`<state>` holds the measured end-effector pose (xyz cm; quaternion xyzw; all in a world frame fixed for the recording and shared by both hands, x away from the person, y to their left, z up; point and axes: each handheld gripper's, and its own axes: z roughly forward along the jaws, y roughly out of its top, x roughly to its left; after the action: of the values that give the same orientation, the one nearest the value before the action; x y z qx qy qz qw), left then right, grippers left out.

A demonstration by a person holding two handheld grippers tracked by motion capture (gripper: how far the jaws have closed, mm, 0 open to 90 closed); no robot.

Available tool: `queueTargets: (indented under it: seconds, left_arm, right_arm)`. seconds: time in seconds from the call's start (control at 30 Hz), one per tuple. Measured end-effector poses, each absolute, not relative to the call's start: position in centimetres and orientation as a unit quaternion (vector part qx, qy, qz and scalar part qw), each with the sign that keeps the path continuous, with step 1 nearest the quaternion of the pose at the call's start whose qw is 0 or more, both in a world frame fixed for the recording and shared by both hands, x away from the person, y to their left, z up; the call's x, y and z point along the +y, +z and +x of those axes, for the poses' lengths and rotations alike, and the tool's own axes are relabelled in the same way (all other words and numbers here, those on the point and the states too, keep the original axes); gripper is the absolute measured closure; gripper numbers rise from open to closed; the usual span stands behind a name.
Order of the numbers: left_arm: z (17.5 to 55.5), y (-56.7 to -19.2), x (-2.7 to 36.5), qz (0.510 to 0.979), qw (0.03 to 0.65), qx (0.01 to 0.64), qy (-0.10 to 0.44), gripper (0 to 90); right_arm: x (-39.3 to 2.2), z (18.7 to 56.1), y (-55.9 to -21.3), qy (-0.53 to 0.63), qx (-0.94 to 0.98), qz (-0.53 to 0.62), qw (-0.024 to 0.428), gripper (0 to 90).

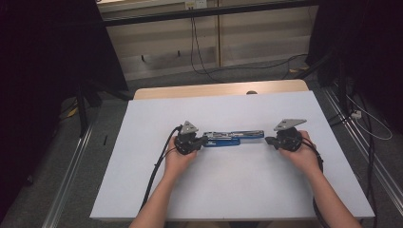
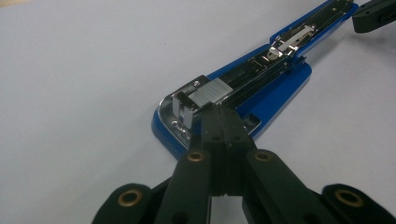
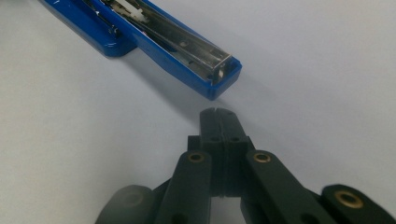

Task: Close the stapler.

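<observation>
Pressing clenched left claw point(image 2: 223, 122) against opened blue stapler point(image 2: 261, 88); right claw point(image 3: 219, 121) clenched, empty, just beside. Judged stapler stiff, slippery; plastic base best hold.

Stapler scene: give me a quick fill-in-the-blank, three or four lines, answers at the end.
1. The stapler lies opened out flat, and its plastic body is ____.
2. It rests on a white table between the ____ grippers.
3. The fingers of the left gripper are ____.
4. The right gripper is ____ from the stapler's end.

Missing words: blue; two; shut; apart
</observation>
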<state>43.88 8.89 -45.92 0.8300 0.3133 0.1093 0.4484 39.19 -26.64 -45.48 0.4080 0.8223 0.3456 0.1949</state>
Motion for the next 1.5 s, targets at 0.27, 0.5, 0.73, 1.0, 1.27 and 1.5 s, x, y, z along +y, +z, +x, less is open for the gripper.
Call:
queueTargets:
  seconds: [0.27,0.5,0.73,1.0,1.27,1.5]
  left_arm:
    - [43.8,-45.92,8.84,0.831,0.446,0.311,0.114,90.0]
    - [43.75,-45.91,8.85,0.833,0.444,0.306,0.121,90.0]
    - [43.63,-45.83,8.91,0.836,0.437,0.303,0.135,90.0]
    - [43.6,-46.11,9.12,0.827,0.451,0.31,0.127,90.0]
    - [43.65,-46.39,9.36,0.821,0.464,0.313,0.116,90.0]
    - [43.6,-46.41,9.3,0.82,0.465,0.312,0.119,90.0]
  right_arm:
    - [-26.75,39.28,-45.5,0.349,0.821,0.408,0.195,90.0]
    - [-26.8,39.4,-45.62,0.351,0.82,0.409,0.194,90.0]
    - [-26.91,39.58,-45.69,0.354,0.818,0.41,0.192,90.0]
    - [-26.81,39.7,-45.64,0.357,0.818,0.409,0.192,90.0]
    - [-26.67,39.78,-45.96,0.353,0.821,0.409,0.185,90.0]
    - [-26.4,39.98,-46.06,0.36,0.819,0.409,0.181,90.0]
